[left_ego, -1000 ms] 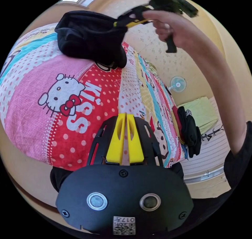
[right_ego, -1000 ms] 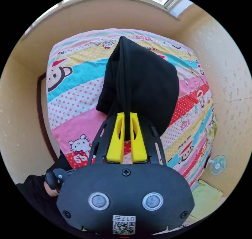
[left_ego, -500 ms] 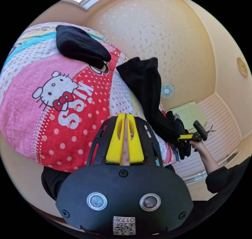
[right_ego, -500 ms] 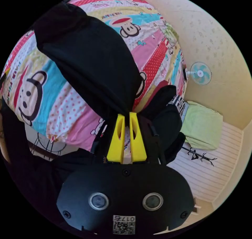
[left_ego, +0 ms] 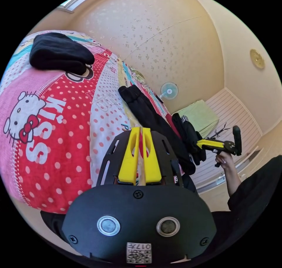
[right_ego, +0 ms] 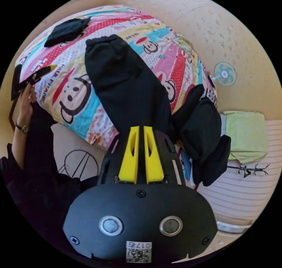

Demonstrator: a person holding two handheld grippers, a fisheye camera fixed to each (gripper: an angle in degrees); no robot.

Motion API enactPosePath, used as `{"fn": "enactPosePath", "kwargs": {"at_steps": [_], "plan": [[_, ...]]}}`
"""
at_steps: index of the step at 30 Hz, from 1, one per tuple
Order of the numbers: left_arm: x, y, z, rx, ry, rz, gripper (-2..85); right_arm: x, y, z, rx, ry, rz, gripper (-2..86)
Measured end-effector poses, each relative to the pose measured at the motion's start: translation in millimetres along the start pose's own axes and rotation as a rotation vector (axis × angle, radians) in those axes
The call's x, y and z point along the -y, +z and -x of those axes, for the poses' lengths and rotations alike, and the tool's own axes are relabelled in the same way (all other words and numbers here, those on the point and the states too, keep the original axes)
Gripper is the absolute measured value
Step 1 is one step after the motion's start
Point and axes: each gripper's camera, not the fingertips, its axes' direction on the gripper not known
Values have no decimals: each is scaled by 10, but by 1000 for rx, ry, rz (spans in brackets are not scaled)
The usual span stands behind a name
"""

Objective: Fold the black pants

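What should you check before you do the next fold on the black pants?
1. Pants lying on the bed: ok. The black pants stretch across the cartoon bedspread, one end hanging off the edge.
2. Right gripper holding the pants: cannot tell. Its jaws sit nearly closed at the cloth, but the pinch is hidden.
3. Left gripper free to help: ok. Jaws closed, nothing between them.
4. Pants smooth: not ok. The far cuff looks bunched.
5. Room to fold: ok. The folded black garment lies apart from the pants.
6. Pile of dark clothes beside the pants: not ok, it touches them.
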Motion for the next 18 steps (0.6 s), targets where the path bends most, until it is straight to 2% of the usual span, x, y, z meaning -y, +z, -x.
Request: {"fn": "enactPosePath", "kwargs": {"at_steps": [4, 7, 12, 15, 18], "plan": [[-118, 18, 7, 18, -33, 12, -8, 628, 246, 490, 117, -104, -105, 134], [-225, 56, -49, 27, -28, 24, -7, 1009, 551, 825, 190, -124, -119, 143], [-397, 184, -163, 19, -11, 51, 8, 1252, 1141, 1057, 83, -89, 17, 118], [-536, 246, -222, 7, -22, 52, 34, 1020, 833, 868, 189, 12, -76, 75], [-694, 280, -330, 6, -13, 42, 46, 635, 185, 635, 137, 93, -254, 47]]}}
